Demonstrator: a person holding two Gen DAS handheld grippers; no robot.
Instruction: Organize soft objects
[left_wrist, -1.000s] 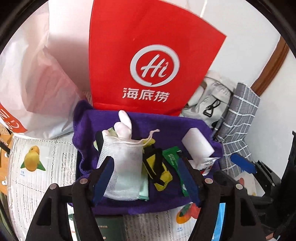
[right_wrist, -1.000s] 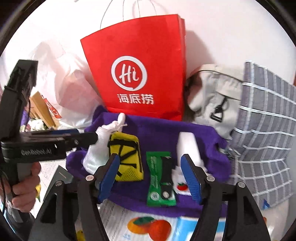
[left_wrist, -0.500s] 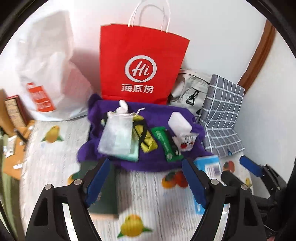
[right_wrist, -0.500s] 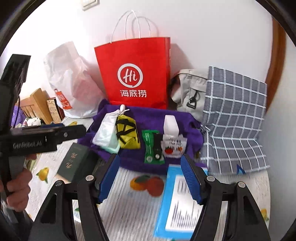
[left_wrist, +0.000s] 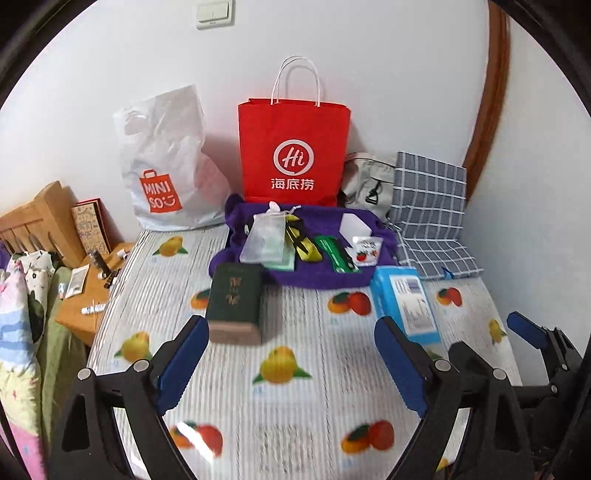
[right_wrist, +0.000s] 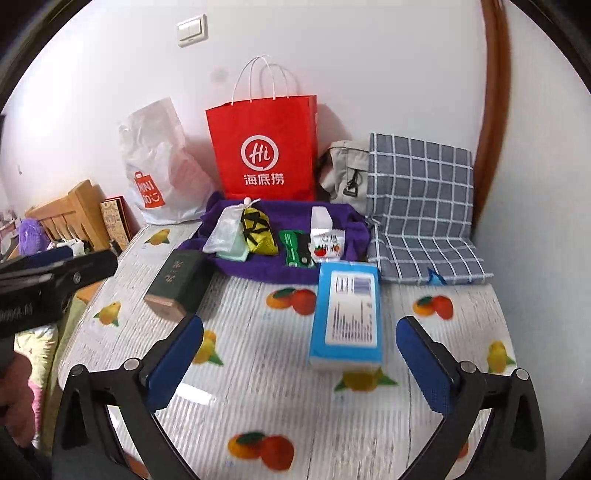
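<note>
A purple towel (left_wrist: 314, 277) (right_wrist: 258, 267) lies at the back of the fruit-print table. On it lie a white mesh pouch (left_wrist: 264, 240) (right_wrist: 223, 230), a yellow and black pouch (left_wrist: 301, 245) (right_wrist: 258, 230), a green packet (left_wrist: 336, 254) (right_wrist: 295, 249) and a white tissue pack (left_wrist: 360, 238) (right_wrist: 325, 236). My left gripper (left_wrist: 291, 363) is open and empty, well in front of the towel. My right gripper (right_wrist: 299, 360) is open and empty, just in front of a blue box (right_wrist: 345, 317) (left_wrist: 404, 304).
A dark green box (left_wrist: 234, 302) (right_wrist: 177, 284) stands left of the towel. Against the wall stand a red paper bag (left_wrist: 291, 151) (right_wrist: 264, 147), a white plastic bag (left_wrist: 166, 162), a grey bag (right_wrist: 345, 177) and a checked cloth (right_wrist: 421, 206). A wooden headboard (left_wrist: 40, 218) and bedding lie left.
Both grippers have pulled back and up from the towel, so the whole table now shows. The mesh pouch stays on the towel. Both stay open.
</note>
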